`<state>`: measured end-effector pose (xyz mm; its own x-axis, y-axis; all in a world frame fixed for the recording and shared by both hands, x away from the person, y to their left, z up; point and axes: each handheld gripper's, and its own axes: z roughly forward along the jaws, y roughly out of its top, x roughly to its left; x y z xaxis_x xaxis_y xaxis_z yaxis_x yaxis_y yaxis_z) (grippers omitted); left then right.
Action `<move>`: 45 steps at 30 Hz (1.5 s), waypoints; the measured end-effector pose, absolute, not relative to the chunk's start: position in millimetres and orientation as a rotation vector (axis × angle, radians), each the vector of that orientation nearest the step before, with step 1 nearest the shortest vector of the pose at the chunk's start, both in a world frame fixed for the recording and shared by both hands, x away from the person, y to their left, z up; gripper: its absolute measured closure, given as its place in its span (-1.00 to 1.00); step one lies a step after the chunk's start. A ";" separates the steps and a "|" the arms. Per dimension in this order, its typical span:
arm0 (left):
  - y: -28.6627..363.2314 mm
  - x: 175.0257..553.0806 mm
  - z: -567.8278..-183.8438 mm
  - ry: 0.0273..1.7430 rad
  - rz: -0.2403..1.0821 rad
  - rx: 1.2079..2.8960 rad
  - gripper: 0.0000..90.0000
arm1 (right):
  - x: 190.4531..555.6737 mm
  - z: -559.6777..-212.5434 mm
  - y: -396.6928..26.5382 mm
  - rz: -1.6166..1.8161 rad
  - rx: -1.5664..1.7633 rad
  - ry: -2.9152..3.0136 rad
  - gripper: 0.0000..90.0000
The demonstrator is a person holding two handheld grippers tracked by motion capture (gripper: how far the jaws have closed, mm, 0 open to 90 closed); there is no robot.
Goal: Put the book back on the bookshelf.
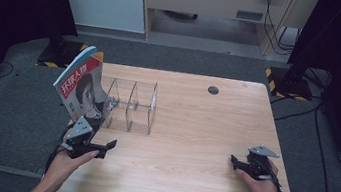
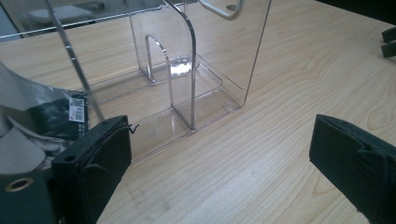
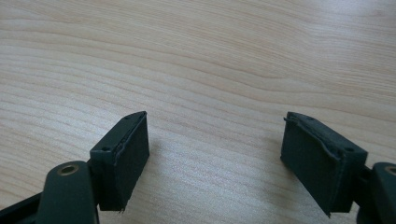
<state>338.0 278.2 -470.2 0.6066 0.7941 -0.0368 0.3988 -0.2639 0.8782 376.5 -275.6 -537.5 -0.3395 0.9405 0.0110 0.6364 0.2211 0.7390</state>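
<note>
A magazine [image 1: 81, 83] is leaning in the clear rack [image 1: 131, 105] beside the left gripper [image 1: 100, 148], both grippers' jaws released, and risking toppling if nudged.

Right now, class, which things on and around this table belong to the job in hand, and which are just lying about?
Part of the job:
- magazine, leaning in the rack's left end
- clear rack with dividers
- left tongs, open beside the rack

Just lying about:
- right tongs, open over bare table
- round cable port
- floor cables
</note>
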 end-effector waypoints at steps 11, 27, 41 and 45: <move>257.0 352.4 -470.2 0.916 0.500 1.909 -0.89 | 376.6 -537.5 -275.5 0.919 1.452 2.060 -0.49; 214.5 367.7 -474.6 0.861 0.457 1.965 -0.89 | 376.9 -537.7 -275.2 0.919 1.446 2.065 -0.52; 181.0 375.9 -475.7 0.826 0.411 1.984 -0.90 | 377.5 -538.0 -275.0 0.907 1.456 2.068 -0.63; 171.2 375.3 -476.1 0.803 0.397 1.998 -0.90 | 377.5 -538.0 -274.9 0.907 1.455 2.069 -0.64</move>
<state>375.3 171.2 -476.1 0.7354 0.6766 -0.0375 0.3811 -0.3672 0.8485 377.5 -274.9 -538.0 -0.3420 0.9396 0.0090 0.6435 0.2272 0.7309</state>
